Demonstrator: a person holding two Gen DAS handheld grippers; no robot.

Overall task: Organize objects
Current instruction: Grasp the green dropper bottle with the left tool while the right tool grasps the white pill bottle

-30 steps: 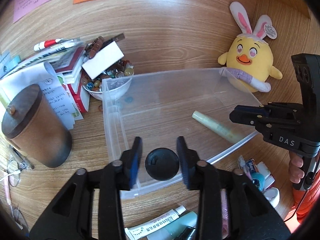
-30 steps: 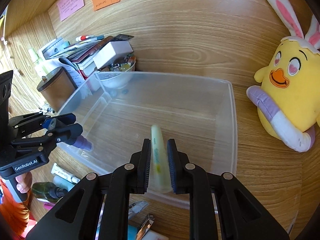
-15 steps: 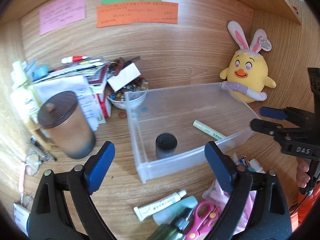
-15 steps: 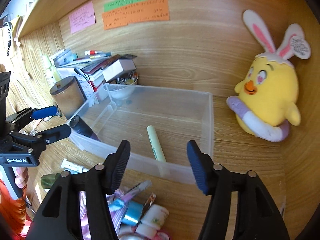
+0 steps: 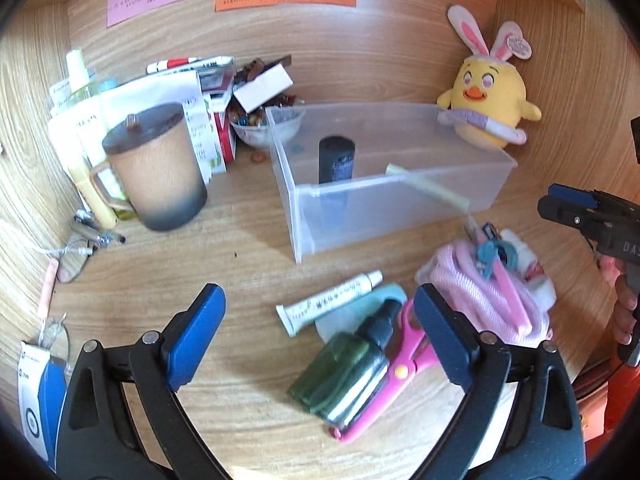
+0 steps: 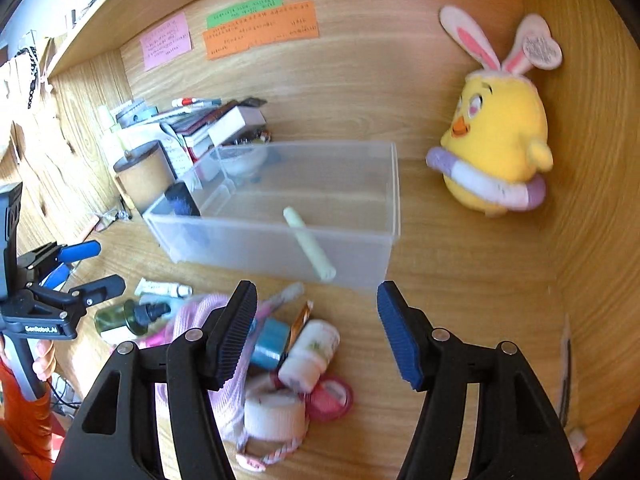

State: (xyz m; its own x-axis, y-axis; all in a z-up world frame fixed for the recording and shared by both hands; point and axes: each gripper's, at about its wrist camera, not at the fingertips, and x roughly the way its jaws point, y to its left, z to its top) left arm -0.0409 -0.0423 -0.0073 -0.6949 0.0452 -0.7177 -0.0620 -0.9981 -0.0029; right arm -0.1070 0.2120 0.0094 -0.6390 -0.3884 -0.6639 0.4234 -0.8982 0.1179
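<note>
A clear plastic bin (image 5: 496, 168) (image 6: 394, 184) stands mid-desk. Inside it a black cylinder (image 5: 337, 158) (image 6: 182, 200) stands upright and a pale green tube (image 5: 426, 186) (image 6: 309, 243) lies flat. My left gripper (image 5: 320, 332) is open and empty, above a green bottle (image 5: 348, 368), pink scissors (image 5: 404, 360) and a white tube (image 5: 330, 302). My right gripper (image 6: 316, 332) is open and empty, above a heap with a pink pouch (image 6: 192, 320), a white jar (image 6: 308, 356) and a tape roll (image 6: 274, 418).
A brown lidded mug (image 5: 156, 166) and a stack of books and papers (image 5: 192, 88) stand at the left. A bowl of beads (image 5: 264, 126) sits behind the bin. A yellow plush chick (image 5: 488, 100) (image 6: 496, 144) is at the right. Glasses (image 5: 76, 256) lie at the left edge.
Both grippers let go of the black cylinder and the green tube in the bin, opened wide, and pulled back toward the desk's front over the loose items.
</note>
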